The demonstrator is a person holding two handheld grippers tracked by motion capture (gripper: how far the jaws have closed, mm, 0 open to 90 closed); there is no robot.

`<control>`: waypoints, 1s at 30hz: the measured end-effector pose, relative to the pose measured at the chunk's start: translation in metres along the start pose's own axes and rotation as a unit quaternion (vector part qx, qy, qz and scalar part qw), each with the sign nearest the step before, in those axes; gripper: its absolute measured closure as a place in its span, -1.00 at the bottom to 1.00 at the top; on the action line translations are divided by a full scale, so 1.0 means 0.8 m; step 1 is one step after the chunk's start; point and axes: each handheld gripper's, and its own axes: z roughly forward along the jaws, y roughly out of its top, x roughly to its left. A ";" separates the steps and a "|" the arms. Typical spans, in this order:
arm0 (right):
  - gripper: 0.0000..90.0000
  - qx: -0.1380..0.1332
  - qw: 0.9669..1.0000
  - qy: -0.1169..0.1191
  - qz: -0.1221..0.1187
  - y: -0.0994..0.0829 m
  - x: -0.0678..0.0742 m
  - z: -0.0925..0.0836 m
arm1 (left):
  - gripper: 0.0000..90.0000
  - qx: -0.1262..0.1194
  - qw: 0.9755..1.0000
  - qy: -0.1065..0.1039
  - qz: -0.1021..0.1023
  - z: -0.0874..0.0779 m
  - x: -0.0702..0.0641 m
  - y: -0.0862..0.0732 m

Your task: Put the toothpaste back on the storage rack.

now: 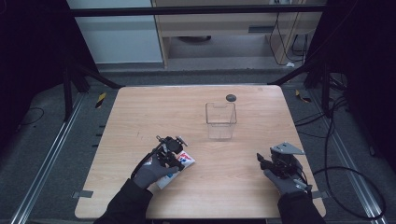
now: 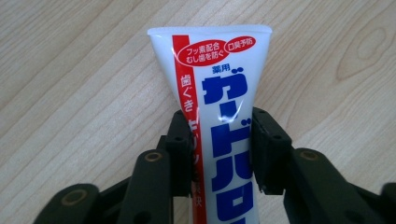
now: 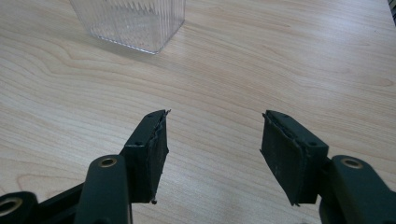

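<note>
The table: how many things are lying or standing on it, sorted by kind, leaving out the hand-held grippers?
Toothpaste tube, white with red and blue print: 1
Clear plastic box, standing upright: 1
Small dark round disc near the far edge: 1
Total: 3

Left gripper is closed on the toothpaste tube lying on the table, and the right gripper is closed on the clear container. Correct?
Not quite. In the right gripper view the right gripper stands open over bare table, with the clear container farther off, untouched. The left gripper does clamp the toothpaste tube.
</note>
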 end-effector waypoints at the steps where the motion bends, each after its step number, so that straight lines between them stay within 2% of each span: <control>1: -0.10 -0.001 1.000 0.000 -0.001 0.000 0.000 0.000 | 0.44 -0.001 1.000 0.000 0.001 -0.001 0.000 -0.001; 8: -0.10 0.000 1.000 0.000 0.000 0.000 0.000 -0.001 | 0.57 -0.007 1.000 -0.002 0.005 -0.008 0.000 -0.008; 11: -0.10 -0.001 1.000 0.000 -0.001 0.000 -0.001 -0.001 | 0.58 -0.017 1.000 -0.003 0.000 -0.015 0.003 -0.015; 15: -0.10 -0.003 1.000 -0.001 -0.001 -0.001 -0.002 -0.001 | 0.59 -0.038 0.999 -0.010 -0.009 -0.033 0.012 -0.023; 18: -0.10 -0.002 1.000 0.000 0.000 0.000 -0.002 -0.002 | 0.60 -0.065 0.998 -0.005 -0.014 -0.050 0.017 -0.028; 21: -0.10 -0.002 1.000 -0.001 0.000 0.000 -0.002 -0.002 | 0.60 -0.091 0.996 -0.001 -0.018 -0.065 0.019 -0.031; 25: -0.10 -0.003 1.000 -0.001 0.001 0.000 -0.002 -0.002 | 0.60 -0.129 0.991 0.011 -0.019 -0.086 0.021 -0.034; 30: -0.10 -0.006 1.000 -0.004 0.001 0.000 -0.002 -0.002 | 0.60 -0.181 0.983 0.027 -0.025 -0.106 0.022 -0.035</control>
